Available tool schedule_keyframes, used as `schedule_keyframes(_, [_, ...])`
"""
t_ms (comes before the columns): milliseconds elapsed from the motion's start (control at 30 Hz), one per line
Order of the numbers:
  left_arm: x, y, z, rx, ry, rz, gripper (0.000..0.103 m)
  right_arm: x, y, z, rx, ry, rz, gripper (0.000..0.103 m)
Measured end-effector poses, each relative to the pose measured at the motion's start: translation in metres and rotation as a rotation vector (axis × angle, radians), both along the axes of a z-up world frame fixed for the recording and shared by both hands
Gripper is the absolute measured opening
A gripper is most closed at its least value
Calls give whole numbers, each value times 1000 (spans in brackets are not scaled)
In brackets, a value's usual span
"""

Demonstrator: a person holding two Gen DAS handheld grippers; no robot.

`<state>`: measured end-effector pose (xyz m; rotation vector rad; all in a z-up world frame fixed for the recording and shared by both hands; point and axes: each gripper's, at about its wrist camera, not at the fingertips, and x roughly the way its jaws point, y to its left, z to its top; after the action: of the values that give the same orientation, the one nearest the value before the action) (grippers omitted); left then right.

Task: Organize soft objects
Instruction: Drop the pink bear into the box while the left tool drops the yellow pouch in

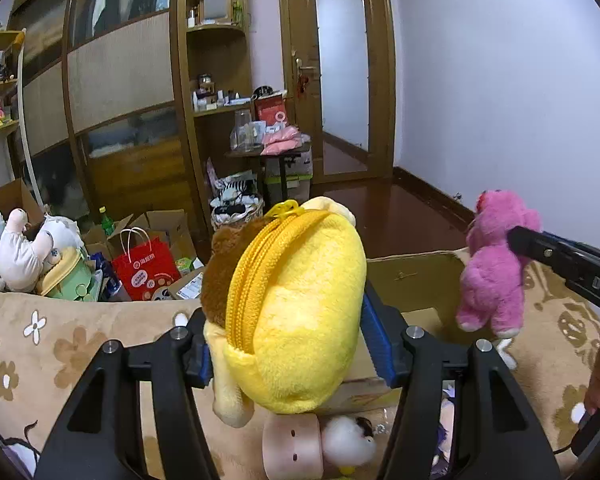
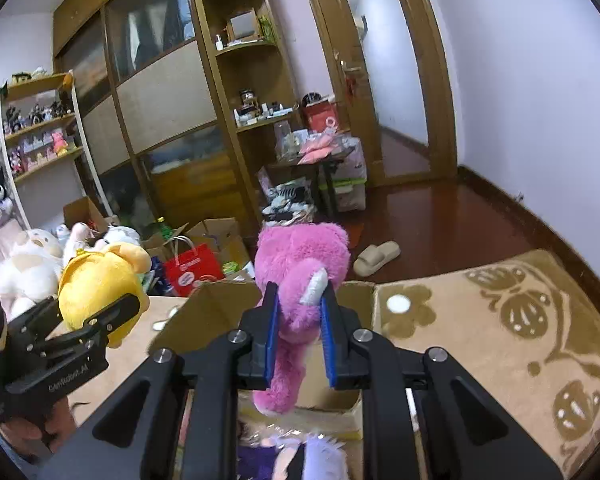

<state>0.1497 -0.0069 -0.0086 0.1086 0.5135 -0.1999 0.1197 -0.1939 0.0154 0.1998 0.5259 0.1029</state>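
My left gripper is shut on a yellow plush pouch with a zipper and a brown patch, held up above an open cardboard box. It also shows in the right wrist view, with the left gripper around it. My right gripper is shut on a pink plush bear, held over the same box. In the left wrist view the pink bear hangs at the right, gripped at the head by the right gripper. More soft toys lie below.
A beige flowered blanket covers the surface around the box. Plush toys, a red paper bag and cartons crowd the floor at left. A wardrobe, shelves, a small table and a door stand behind. A slipper lies on the floor.
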Motion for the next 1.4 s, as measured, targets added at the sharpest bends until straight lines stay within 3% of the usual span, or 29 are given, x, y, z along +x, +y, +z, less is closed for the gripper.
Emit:
schedule_keyframes(267, [35, -4, -33, -2, 106, 8, 61, 15, 10, -30, -85, 11, 10, 21])
schedule_keyframes(433, [44, -7, -47, 2, 151, -4, 65, 24, 10, -48, -74, 48, 9, 22])
schedule_keyframes(667, [40, -7, -55, 21, 156, -7, 80, 29, 4, -56, -50, 66, 16, 23])
schedule_keyframes(733, [40, -6, -55, 20, 158, -1, 83, 28, 4, -57, -48, 71, 13, 30])
schedule_keyframes(800, [39, -5, -54, 27, 165, 13, 86, 27, 2, -57, -42, 68, 6, 46])
schedule_keyframes(967, [30, -1, -54, 48, 178, 38, 96, 17, 0, -54, -19, 60, -12, 51])
schedule_keyframes(1067, [20, 3, -52, 52, 184, 39, 97, 10, -3, -54, -9, 69, -19, 65])
schedule_keyframes(1400, [-13, 5, -44, 97, 206, 47, 97, -23, -7, -36, 36, 45, -56, 99])
